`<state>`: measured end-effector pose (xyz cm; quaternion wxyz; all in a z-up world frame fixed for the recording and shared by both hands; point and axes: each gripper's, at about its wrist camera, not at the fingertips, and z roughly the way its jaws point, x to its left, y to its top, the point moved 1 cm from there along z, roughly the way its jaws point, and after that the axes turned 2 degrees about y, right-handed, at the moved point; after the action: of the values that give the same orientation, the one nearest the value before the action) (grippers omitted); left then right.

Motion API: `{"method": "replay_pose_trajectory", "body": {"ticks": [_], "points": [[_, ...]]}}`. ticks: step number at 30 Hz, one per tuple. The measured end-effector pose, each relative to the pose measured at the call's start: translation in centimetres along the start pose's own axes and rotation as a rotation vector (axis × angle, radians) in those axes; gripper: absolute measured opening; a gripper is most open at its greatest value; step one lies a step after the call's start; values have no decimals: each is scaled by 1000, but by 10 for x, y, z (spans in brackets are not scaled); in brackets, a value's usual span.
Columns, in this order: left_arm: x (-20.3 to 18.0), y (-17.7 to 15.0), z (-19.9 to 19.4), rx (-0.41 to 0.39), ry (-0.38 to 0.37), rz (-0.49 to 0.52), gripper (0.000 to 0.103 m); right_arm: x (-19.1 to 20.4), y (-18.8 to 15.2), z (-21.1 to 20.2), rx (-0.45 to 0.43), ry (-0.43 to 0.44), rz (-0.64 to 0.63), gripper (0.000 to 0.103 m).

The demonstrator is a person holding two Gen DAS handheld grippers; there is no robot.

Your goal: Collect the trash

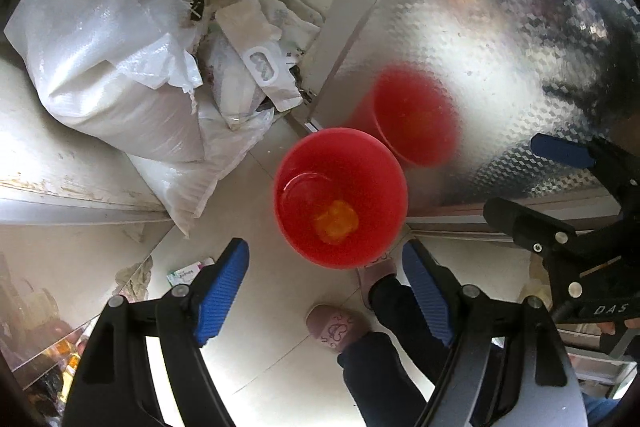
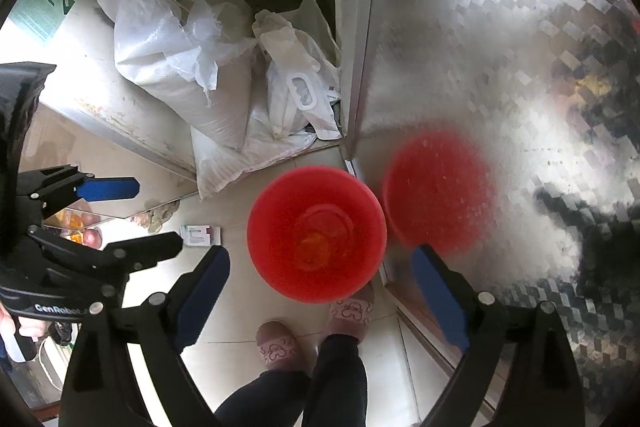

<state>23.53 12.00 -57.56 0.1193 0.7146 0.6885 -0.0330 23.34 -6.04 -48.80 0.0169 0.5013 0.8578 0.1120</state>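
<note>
A red bucket [image 1: 340, 197] [image 2: 316, 233] stands on the tiled floor beside a shiny metal panel. Inside it lie an orange lump [image 1: 335, 222] and a clear round plastic piece [image 1: 306, 183]. My left gripper [image 1: 326, 261] hangs above the bucket's near rim, open, with nothing between its blue pads. My right gripper [image 2: 320, 265] is also open and empty over the bucket. In the left wrist view the right gripper [image 1: 528, 175] shows at the right edge; in the right wrist view the left gripper [image 2: 154, 213] shows at the left. A small white and green box [image 2: 200, 235] [image 1: 190, 271] lies on the floor left of the bucket.
White woven sacks [image 1: 116, 67] [image 2: 176, 67] and crumpled bags [image 1: 256, 67] are piled in the corner behind the bucket. The textured metal panel [image 1: 500, 47] [image 2: 500, 67] mirrors the bucket. The person's slippered feet [image 2: 276, 345] stand just in front of the bucket.
</note>
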Motion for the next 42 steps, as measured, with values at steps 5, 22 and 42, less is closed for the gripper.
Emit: {"method": "replay_pose_trajectory", "body": {"ticks": [5, 22, 42], "points": [[-1, -2, -7, -14, 17, -3, 87, 5, -2, -2, -3, -4, -8, 92], [-6, -25, -67, -71, 68, -75, 102, 17, -8, -50, -42, 15, -43, 92], [73, -133, 28, -63, 183, -393, 102, 66, -31, 65, 9, 138, -259, 92]]}}
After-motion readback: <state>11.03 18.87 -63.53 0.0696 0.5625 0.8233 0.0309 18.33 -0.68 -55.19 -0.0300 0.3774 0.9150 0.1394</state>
